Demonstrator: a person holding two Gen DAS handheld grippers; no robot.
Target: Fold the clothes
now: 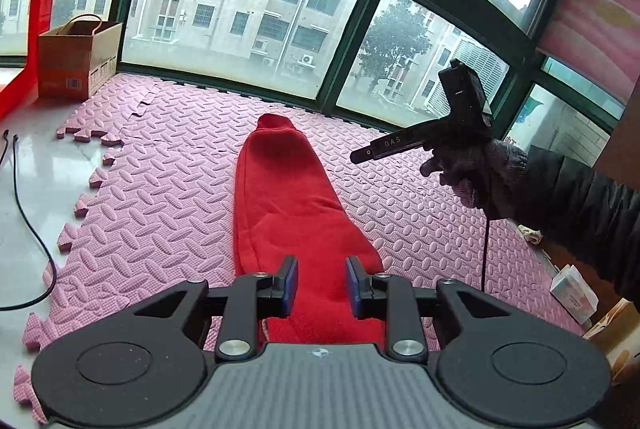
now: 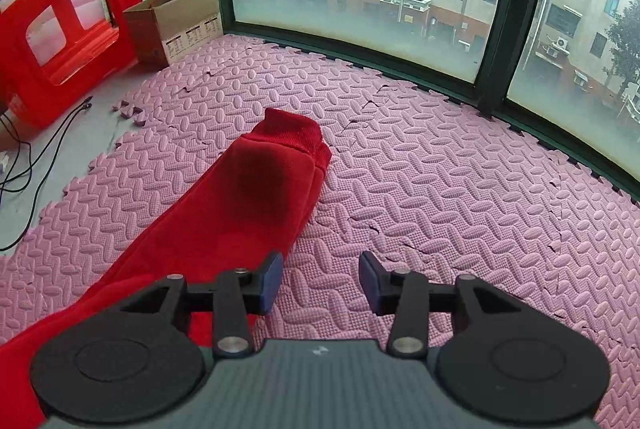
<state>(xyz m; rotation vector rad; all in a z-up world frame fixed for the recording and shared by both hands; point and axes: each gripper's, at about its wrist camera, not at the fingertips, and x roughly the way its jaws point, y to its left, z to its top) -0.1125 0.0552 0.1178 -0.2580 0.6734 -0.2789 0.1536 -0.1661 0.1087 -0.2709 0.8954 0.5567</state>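
Mat (image 2: 440, 157) first, pink foam, with the red garment (image 1: 288, 189) folded long down its middle, cuff toward the window edge. Left gripper (image 1: 322, 285) apart over its near end, right gripper (image 2: 320, 281) apart beside it, both empty. Next fold wants both corners pinched evenly.

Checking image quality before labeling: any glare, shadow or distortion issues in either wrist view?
Left wrist: fisheye bows the window frame; sky blown out; red garment sharp. Right wrist: dark shadow patch on the garment; hazy lower glass; foam mat evenly lit.
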